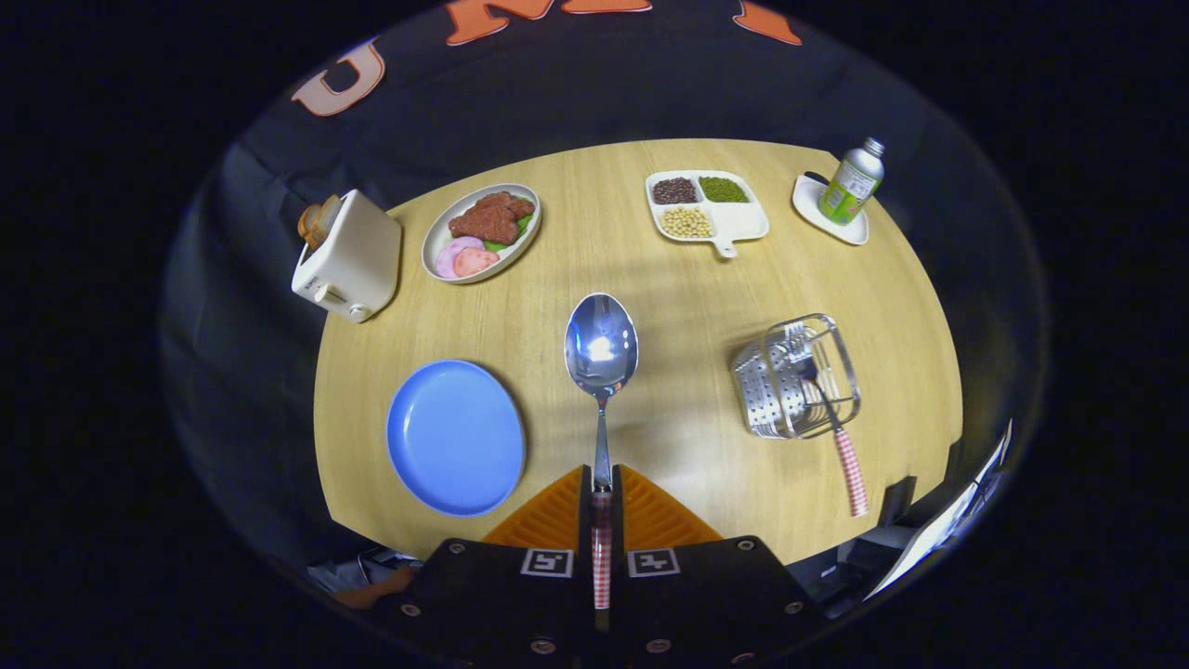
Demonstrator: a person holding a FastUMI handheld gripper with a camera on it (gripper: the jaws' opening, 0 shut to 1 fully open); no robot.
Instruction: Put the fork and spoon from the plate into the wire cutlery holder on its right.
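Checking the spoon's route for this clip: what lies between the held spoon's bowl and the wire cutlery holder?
Only bare table. In the gripper view, the gripper is shut on the spoon, and the wire cutlery holder, with the fork in it, stands to its right.

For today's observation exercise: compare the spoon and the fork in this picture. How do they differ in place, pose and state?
1. The spoon is held by its handle between the fingers of the shut claw, above the table; the fork already sits in the wire cutlery holder.
2. The spoon's bowl points straight ahead; the fork leans, tines down in the holder, handle sticking out.

Both have red-and-white checked handles.
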